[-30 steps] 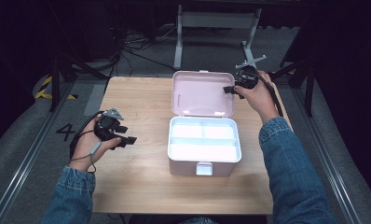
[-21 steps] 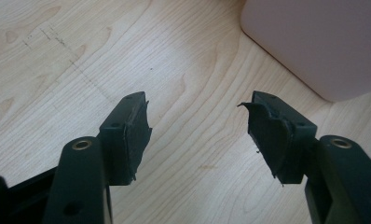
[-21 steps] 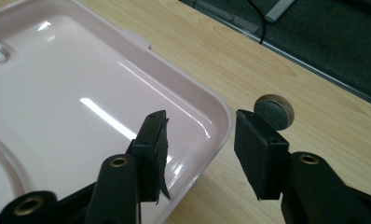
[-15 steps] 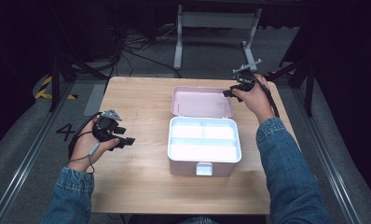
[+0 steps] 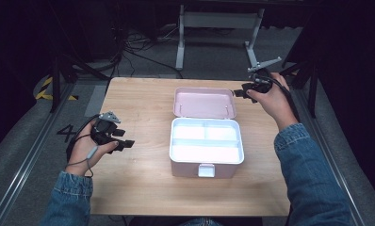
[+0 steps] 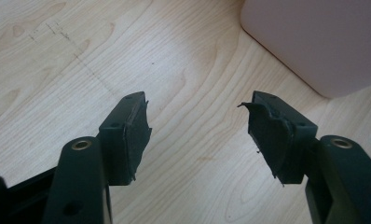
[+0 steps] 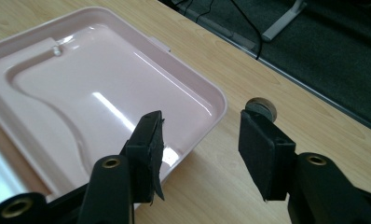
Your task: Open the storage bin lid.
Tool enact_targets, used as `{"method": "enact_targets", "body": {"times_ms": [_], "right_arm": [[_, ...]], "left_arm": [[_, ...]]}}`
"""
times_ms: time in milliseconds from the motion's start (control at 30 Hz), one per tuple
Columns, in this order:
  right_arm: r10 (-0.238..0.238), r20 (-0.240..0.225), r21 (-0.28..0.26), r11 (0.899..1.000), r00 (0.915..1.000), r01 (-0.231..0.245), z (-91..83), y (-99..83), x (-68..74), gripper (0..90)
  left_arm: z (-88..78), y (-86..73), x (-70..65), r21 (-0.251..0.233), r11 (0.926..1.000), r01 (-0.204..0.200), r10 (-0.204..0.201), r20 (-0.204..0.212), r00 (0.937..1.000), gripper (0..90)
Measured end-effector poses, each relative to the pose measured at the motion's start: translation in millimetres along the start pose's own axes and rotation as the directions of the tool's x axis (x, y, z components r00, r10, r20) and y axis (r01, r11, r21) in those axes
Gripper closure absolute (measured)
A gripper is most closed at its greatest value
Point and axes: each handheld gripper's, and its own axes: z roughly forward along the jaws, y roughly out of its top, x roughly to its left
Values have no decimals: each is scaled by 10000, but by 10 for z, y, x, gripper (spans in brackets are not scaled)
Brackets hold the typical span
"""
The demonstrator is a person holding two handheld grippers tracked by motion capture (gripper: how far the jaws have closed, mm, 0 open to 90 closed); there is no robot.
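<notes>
A pink box (image 5: 207, 170) stands open in the middle of the wooden table, with a white divided tray (image 5: 207, 141) inside. Its pink lid (image 5: 204, 102) lies folded flat behind it. My right gripper (image 5: 236, 92) hovers by the lid's far right corner; in the right gripper view its jaws (image 7: 200, 135) have just been opening, the lid (image 7: 95, 98) corner showing between them, untouched by the pads. My left gripper (image 5: 124, 139) rests open at the table's left. In the left gripper view (image 6: 195, 126) bare wood lies between the jaws, with the box (image 6: 314, 42) ahead.
A small round metal disc (image 7: 262, 106) sits on the table just past the right jaw. The table edge (image 5: 289, 141) runs close to the right of the box. Dark floor, cables and a metal stand (image 5: 218, 21) lie beyond the far edge.
The lid has swung from leaning back to lying flat on the table. My right gripper has let go of it and drawn off to the right and slightly up. The left hand stayed put.
</notes>
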Motion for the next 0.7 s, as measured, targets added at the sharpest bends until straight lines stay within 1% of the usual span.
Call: {"method": "enact_targets", "body": {"times_ms": [133,267,300,433,500,600,667,700], "right_arm": [[-145,-121,-197,9997,9998,142,-205,-126,42,501],[35,-330,-295,9996,9994,-45,-350,-280,46,501],[21,-319,-300,9995,9995,-30,-385,-326,41,501],[74,-255,-227,9997,9996,-80,-525,-509,38,500],[129,-174,-223,9997,9998,-133,-604,-613,37,499],[189,-144,-152,9997,9997,-191,-697,-757,42,495],[260,-138,-74,9996,9996,-261,-747,-858,50,492],[256,-123,-32,9997,9996,-256,-768,-908,55,492]], "left_arm": [[-40,-59,-34,-41,9999,111,-111,-30,9999,383],[-66,-112,-62,26,9999,166,-166,-164,9997,380],[-70,-131,-75,43,9996,269,-269,-146,9995,379],[-92,-174,-97,173,9994,292,-288,-255,9993,377],[-98,-188,-104,163,9995,269,-263,-390,9989,376],[-117,-207,-113,326,9989,329,-314,-433,9986,374],[-122,-224,-108,320,9991,266,-247,-578,9980,373],[-119,-233,-111,309,9989,349,-331,-558,9979,372]]}}
